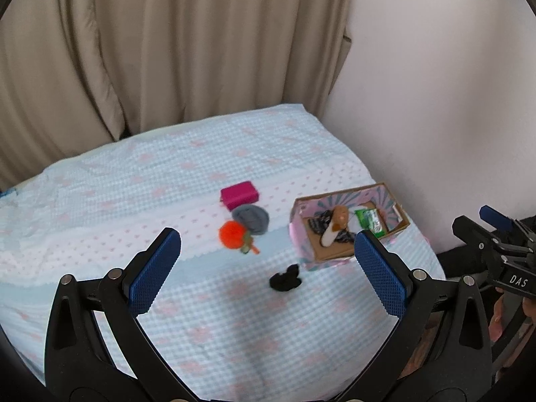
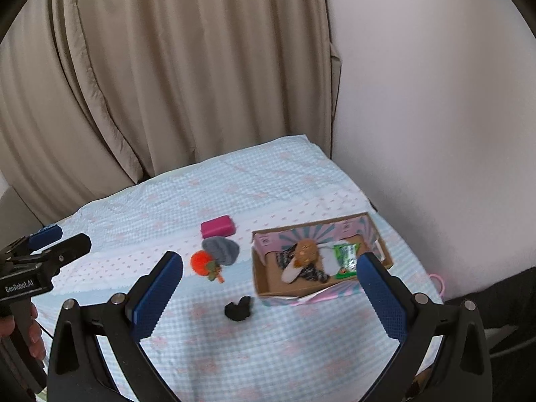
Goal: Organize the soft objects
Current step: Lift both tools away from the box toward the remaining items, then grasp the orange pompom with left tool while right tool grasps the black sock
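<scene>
On the bed lie a magenta block (image 1: 240, 194) (image 2: 218, 225), a grey knitted piece (image 1: 252, 218) (image 2: 222, 250), an orange plush toy (image 1: 234, 235) (image 2: 205, 263) and a black soft item (image 1: 285, 278) (image 2: 239, 308). An open cardboard box (image 1: 303, 231) (image 2: 264, 284) at the right holds a brown plush (image 1: 336, 222) (image 2: 303, 254), a green packet (image 1: 370, 221) (image 2: 345, 256) and dark fabric. My left gripper (image 1: 268, 264) is open and empty above the bed, and shows at the left of the right wrist view (image 2: 57, 239). My right gripper (image 2: 269, 284) is open and empty.
The bed cover (image 1: 201, 301) (image 2: 268, 351) is light blue check with pink marks. A beige curtain (image 1: 167, 50) (image 2: 167, 67) hangs behind the bed. A white wall (image 1: 435, 100) (image 2: 435, 117) runs along the right. The right gripper shows at the right edge of the left wrist view (image 1: 495, 231).
</scene>
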The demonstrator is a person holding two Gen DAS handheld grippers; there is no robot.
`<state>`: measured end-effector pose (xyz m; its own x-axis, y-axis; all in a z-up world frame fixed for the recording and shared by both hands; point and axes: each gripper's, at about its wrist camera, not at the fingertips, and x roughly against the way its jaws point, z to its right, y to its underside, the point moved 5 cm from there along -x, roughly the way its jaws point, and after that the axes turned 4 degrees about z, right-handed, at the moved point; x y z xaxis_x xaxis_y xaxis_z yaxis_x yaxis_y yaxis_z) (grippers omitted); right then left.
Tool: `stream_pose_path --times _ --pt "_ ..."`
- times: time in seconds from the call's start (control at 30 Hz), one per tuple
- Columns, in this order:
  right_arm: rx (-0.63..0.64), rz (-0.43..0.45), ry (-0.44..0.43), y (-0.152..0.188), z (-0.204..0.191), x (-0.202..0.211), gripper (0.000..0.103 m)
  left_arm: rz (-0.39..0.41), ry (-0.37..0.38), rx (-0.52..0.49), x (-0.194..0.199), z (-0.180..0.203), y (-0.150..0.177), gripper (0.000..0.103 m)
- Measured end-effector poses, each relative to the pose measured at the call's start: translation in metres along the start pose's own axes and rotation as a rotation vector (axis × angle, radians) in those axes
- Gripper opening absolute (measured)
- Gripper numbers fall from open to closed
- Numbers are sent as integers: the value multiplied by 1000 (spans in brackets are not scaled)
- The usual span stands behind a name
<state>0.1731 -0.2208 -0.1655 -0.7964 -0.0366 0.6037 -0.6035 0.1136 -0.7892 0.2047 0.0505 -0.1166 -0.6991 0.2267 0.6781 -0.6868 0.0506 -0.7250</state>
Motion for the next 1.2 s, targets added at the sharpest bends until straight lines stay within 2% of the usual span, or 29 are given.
stream_pose_path --times 0.13,0.33,0.63,0.9,0.97,1.03,1.2 --pt "-14 -22 24 22 -20 -15 103 -25 15 -5 -19 -25 9 103" --pt "-42 -61 38 67 -43 -57 103 -75 63 -35 -81 -50 30 103" --pt "-24 -131 75 137 -70 -153 103 -124 122 -53 -208 -76 72 103" --pt "-5 -137 120 184 -76 -233 103 -149 140 -57 -310 -82 106 102" --pt "-9 -139 124 194 -76 -249 98 -154 139 -53 -338 -82 117 102" --pt "-24 -171 110 208 -74 -269 87 -155 137 -43 -358 -82 125 101" --pt "-16 -186 118 233 -70 -303 84 -155 133 -64 -392 -74 136 96"
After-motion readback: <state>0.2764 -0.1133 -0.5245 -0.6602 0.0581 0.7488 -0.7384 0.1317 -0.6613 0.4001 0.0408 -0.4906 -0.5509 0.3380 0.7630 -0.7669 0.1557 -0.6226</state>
